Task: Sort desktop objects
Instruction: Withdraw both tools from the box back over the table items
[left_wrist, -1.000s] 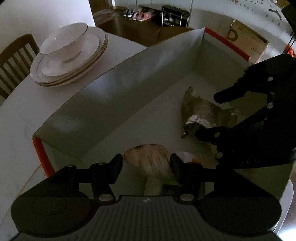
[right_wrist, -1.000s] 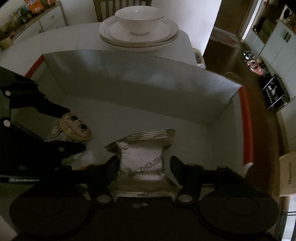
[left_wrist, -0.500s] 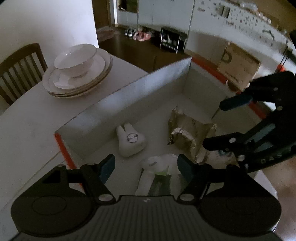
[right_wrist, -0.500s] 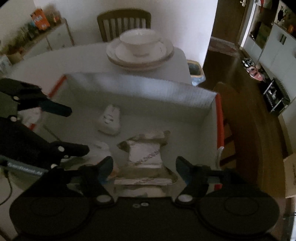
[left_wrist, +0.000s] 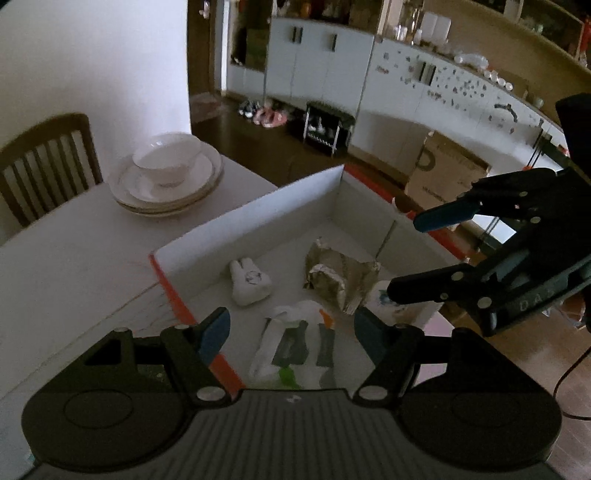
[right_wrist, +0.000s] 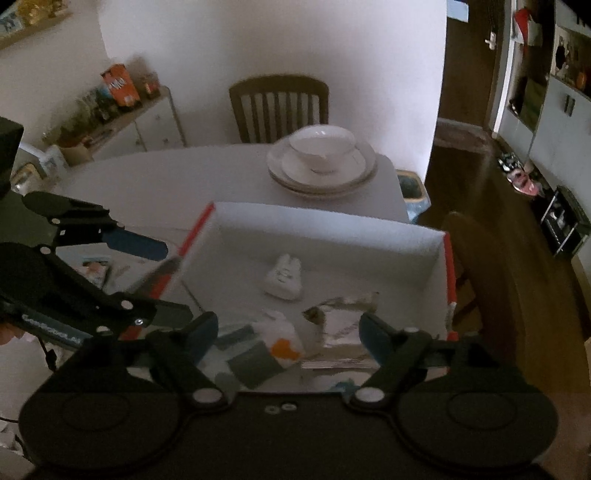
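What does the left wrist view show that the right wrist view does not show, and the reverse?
Only the left wrist view shows the cardboard carton on the floor by the white cabinets.

Only the right wrist view shows the side cabinet with an orange box and the bin behind the table.

Both show the white box, with the tooth-shaped toy, the foil packet and the white bag in it, the bowl on stacked plates, and a wooden chair.

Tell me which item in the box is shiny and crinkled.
The silver foil packet, crumpled beside the white tooth-shaped toy; the others look white and soft.
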